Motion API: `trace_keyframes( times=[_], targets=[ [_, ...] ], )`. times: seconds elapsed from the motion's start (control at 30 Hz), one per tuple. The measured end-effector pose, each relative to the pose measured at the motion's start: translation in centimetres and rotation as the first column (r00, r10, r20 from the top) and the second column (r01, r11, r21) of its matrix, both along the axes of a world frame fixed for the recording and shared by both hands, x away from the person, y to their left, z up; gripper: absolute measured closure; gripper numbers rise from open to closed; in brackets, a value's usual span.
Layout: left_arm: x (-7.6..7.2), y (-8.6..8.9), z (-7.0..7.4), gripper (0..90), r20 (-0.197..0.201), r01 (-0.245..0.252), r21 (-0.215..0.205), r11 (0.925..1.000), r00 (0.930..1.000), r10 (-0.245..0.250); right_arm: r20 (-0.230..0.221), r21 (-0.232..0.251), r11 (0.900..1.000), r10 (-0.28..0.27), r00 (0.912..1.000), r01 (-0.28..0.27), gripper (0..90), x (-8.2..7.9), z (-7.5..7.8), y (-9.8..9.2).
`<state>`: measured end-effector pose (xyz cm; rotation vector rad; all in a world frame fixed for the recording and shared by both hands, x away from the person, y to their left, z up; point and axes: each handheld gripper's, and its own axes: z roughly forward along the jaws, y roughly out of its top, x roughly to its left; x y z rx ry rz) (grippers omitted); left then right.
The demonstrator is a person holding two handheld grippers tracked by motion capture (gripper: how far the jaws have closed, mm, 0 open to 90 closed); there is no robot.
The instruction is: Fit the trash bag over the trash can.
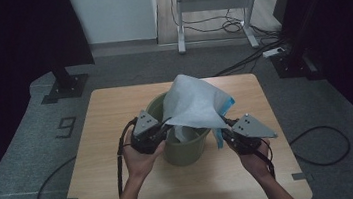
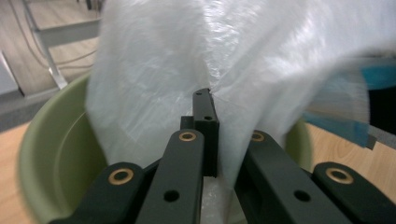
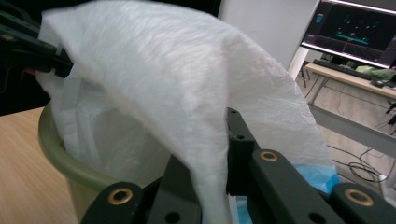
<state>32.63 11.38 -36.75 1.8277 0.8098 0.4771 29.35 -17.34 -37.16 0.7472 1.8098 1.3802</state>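
White, crinkled plastic — a thin bag (image 1: pixel 192 102) — is stretched over a green bin (image 1: pixel 184 146) that stands near the middle of the wooden bench (image 1: pixel 114 187). At the bin's left rim the left gripper (image 1: pixel 160 128) has its fingers (image 2: pixel 205 116) pressed together on a fold of the bag, the film bunching around them. At the right rim the right gripper (image 1: pixel 226 133) pinches the bag's other edge, the sheet draped over its fingers (image 3: pixel 236 140). Between the two the bag rises in a peak above the bin, part of it hanging down inside — a blue strip (image 1: pixel 226 105) shows at its right side.
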Motion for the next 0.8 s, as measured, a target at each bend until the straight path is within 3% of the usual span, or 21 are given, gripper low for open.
trace_keyframes(
  times=[0.07,0.17,0.27,0.43,0.57,0.6,0.8],
  targets=[
    [0.2,0.8,-0.3,89.5,-0.015,-0.02,-0.001,0.9998,0.9997,0.02,-0.005,0.005,1.0,0.019,0.9998,-0.019,75.9,0.0,-0.3,0.1],
    [0.5,1.9,-0.8,89.5,-0.029,-0.05,-0.001,0.9988,0.9984,0.05,0.0,0.005,0.998,0.056,0.9984,-0.056,53.7,-0.3,-0.7,0.6],
    [0.8,3.0,-1.2,89.4,-0.05,-0.078,-0.01,0.9969,0.9957,0.078,0.006,0.017,0.996,0.082,0.9966,-0.082,42.2,-0.9,-1.1,0.9],
    [1.2,3.8,-1.6,89.4,-0.073,-0.101,-0.008,0.9949,0.9923,0.1,-0.003,0.026,0.996,0.089,0.9961,-0.089,37.7,-1.6,-1.6,0.5],
    [1.6,4.2,-1.8,89.4,-0.092,-0.112,-0.015,0.9936,0.9896,0.11,-0.026,0.008,0.998,0.064,0.9976,-0.064,33.9,-2.1,-3.0,0.2],
    [1.6,4.3,-1.8,89.4,-0.096,-0.114,-0.019,0.9933,0.9891,0.111,-0.04,0.004,0.999,0.048,0.998,-0.048,32.7,-2.2,-4.0,0.0],
    [1.6,4.5,-1.6,89.3,-0.096,-0.117,-0.013,0.9931,0.9887,0.115,-0.086,0.014,0.999,0.033,0.9957,-0.032,29.9,-1.8,-6.1,-0.7]
  ],
)
